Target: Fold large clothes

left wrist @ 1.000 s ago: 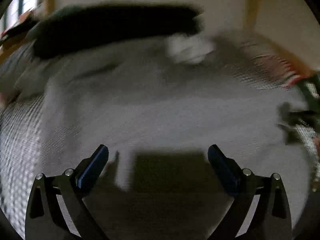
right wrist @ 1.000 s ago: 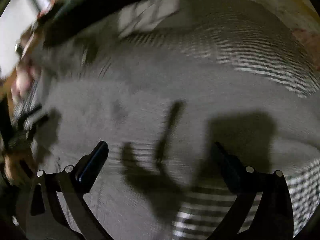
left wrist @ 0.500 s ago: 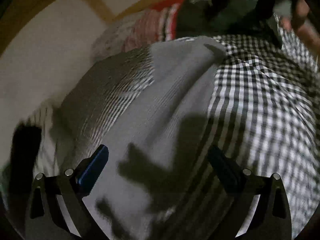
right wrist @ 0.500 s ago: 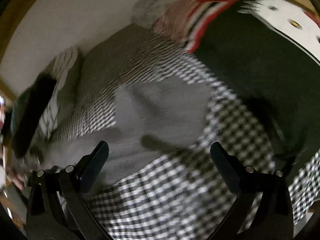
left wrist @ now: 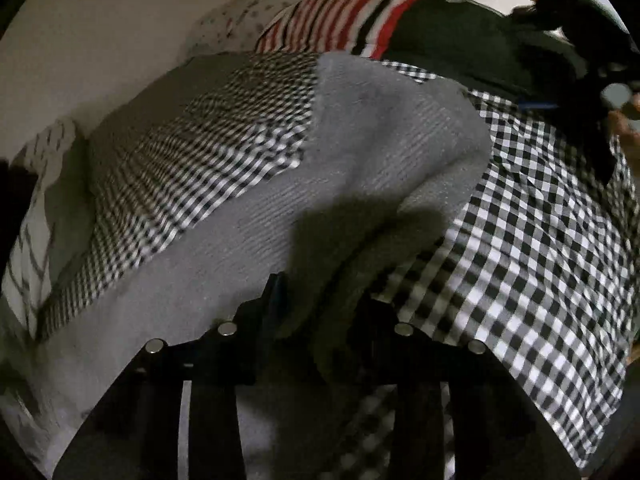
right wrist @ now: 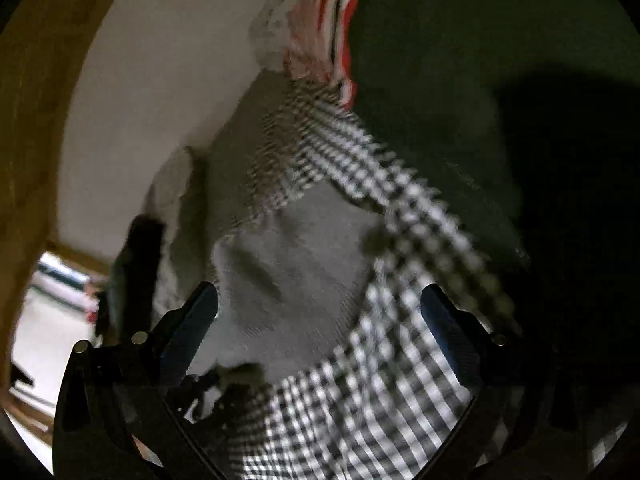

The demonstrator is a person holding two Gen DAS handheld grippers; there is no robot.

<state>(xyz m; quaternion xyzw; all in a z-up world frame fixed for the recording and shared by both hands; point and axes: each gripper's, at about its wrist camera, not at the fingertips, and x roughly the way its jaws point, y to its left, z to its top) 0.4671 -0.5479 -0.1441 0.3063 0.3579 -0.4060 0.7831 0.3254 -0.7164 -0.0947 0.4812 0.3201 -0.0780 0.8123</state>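
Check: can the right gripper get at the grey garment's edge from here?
Probably yes. The right gripper is open right over the grey garment, with nothing between. The left gripper is closing on a fold of it elsewhere.

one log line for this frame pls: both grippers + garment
left gripper: closing, grey knit garment bunched between jaws | right gripper: open, holding nothing | surface: checked cloth
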